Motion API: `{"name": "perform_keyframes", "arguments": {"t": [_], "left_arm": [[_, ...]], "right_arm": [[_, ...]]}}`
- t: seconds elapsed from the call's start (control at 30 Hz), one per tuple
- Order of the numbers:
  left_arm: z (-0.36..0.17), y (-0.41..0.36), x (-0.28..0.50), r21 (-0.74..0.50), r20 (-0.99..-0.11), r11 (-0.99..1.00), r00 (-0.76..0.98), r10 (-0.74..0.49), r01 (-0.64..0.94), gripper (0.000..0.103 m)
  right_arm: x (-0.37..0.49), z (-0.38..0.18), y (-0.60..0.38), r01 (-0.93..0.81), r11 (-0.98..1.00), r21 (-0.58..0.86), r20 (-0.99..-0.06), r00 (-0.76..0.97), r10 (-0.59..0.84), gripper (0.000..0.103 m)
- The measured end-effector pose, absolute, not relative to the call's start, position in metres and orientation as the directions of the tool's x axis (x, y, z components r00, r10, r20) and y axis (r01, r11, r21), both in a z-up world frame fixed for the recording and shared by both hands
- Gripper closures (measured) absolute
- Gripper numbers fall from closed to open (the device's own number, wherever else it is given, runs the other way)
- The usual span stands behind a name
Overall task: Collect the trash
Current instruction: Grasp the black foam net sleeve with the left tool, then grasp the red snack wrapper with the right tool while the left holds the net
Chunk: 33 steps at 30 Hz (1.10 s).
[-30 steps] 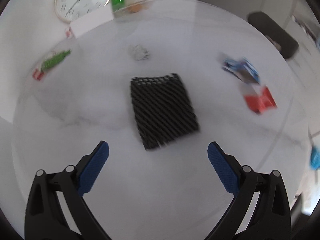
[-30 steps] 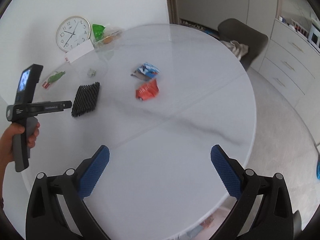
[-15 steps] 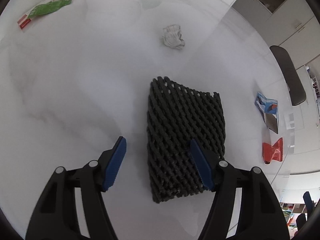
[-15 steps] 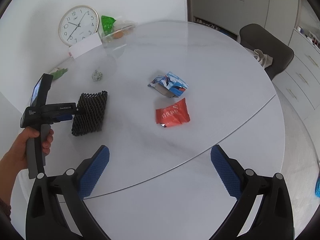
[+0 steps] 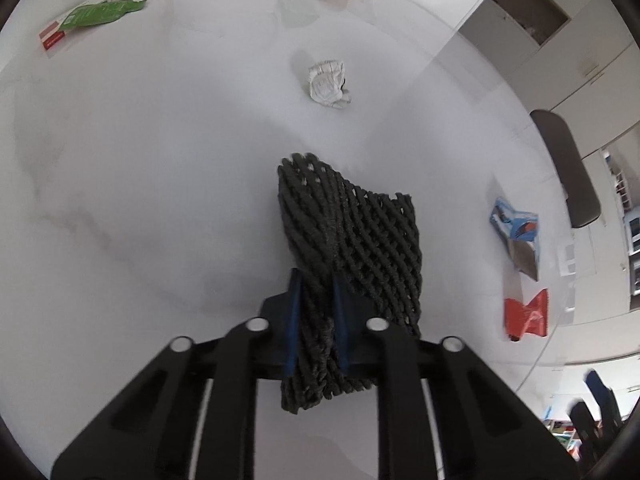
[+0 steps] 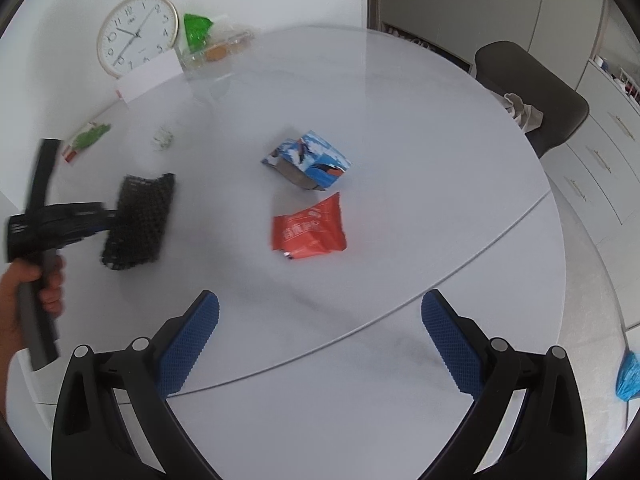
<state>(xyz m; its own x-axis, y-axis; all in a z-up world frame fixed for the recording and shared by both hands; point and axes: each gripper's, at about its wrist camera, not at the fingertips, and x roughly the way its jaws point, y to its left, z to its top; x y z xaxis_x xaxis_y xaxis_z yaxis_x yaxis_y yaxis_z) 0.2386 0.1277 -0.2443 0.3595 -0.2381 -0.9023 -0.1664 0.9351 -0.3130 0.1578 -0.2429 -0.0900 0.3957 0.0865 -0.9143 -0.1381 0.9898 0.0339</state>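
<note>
My left gripper (image 5: 315,280) is shut on the near edge of a black foam net sleeve (image 5: 352,236), which is bunched between the blue pads and lifted off the white round table (image 5: 140,200). The net (image 6: 138,220) and the left gripper (image 6: 108,216) also show in the right wrist view. My right gripper (image 6: 320,312) is open and empty above the table's near side. A red wrapper (image 6: 308,228) and a blue-white packet (image 6: 308,160) lie ahead of it. A crumpled white paper (image 5: 327,84) lies beyond the net.
A green-red wrapper (image 5: 90,16) lies at the far left. A clear food container (image 6: 216,46), a green bag (image 6: 196,30) and a wall clock (image 6: 136,34) stand at the table's back. A dark chair (image 6: 532,92) is at the right; cabinets stand behind it.
My left gripper has closed on the black net and raised it, bunching it. My right gripper has moved nearer the red and blue wrappers, still open.
</note>
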Motion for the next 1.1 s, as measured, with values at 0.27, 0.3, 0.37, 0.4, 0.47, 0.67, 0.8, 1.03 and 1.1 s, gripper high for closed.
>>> {"name": "perform_keyframes", "arguments": {"t": [0.27,0.3,0.37,0.4,0.47,0.67,0.8,1.03,1.1], "left_arm": [[-0.226,0.123,0.231,-0.291,-0.889,0.951,0.395,-0.230,-0.102,0.089],[-0.225,0.122,0.230,-0.296,-0.887,0.950,0.398,-0.235,-0.097,0.090],[-0.217,0.134,0.223,-0.316,-0.876,0.945,0.408,-0.255,-0.088,0.090],[-0.215,0.131,0.223,-0.320,-0.873,0.943,0.413,-0.259,-0.087,0.089],[-0.207,0.130,0.221,-0.332,-0.865,0.940,0.424,-0.269,-0.079,0.089],[-0.182,0.123,0.206,-0.289,-0.852,0.957,0.461,-0.248,-0.020,0.090],[-0.169,0.114,0.191,-0.255,-0.848,0.967,0.475,-0.235,0.022,0.090],[-0.145,0.079,0.137,-0.235,-0.846,0.961,0.456,-0.277,0.147,0.090],[-0.142,0.064,0.119,-0.247,-0.847,0.950,0.434,-0.307,0.191,0.089]], "right_arm": [[0.222,-0.143,-0.242,-0.142,0.986,0.088,-0.951,0.282,0.126,0.024],[0.226,-0.146,-0.243,-0.137,0.986,0.096,-0.952,0.276,0.132,0.024],[0.236,-0.153,-0.244,-0.124,0.986,0.109,-0.955,0.262,0.139,0.027],[0.240,-0.155,-0.245,-0.121,0.986,0.113,-0.957,0.254,0.141,0.029],[0.246,-0.162,-0.246,-0.114,0.984,0.134,-0.960,0.230,0.158,0.040],[0.243,-0.162,-0.243,-0.119,0.973,0.200,-0.955,0.200,0.221,0.061],[0.229,-0.149,-0.241,-0.144,0.969,0.199,-0.947,0.225,0.228,0.062],[0.173,-0.109,-0.261,-0.150,0.970,0.192,-0.929,0.290,0.228,0.062],[0.146,-0.096,-0.274,-0.146,0.973,0.180,-0.927,0.306,0.217,0.062]]}}
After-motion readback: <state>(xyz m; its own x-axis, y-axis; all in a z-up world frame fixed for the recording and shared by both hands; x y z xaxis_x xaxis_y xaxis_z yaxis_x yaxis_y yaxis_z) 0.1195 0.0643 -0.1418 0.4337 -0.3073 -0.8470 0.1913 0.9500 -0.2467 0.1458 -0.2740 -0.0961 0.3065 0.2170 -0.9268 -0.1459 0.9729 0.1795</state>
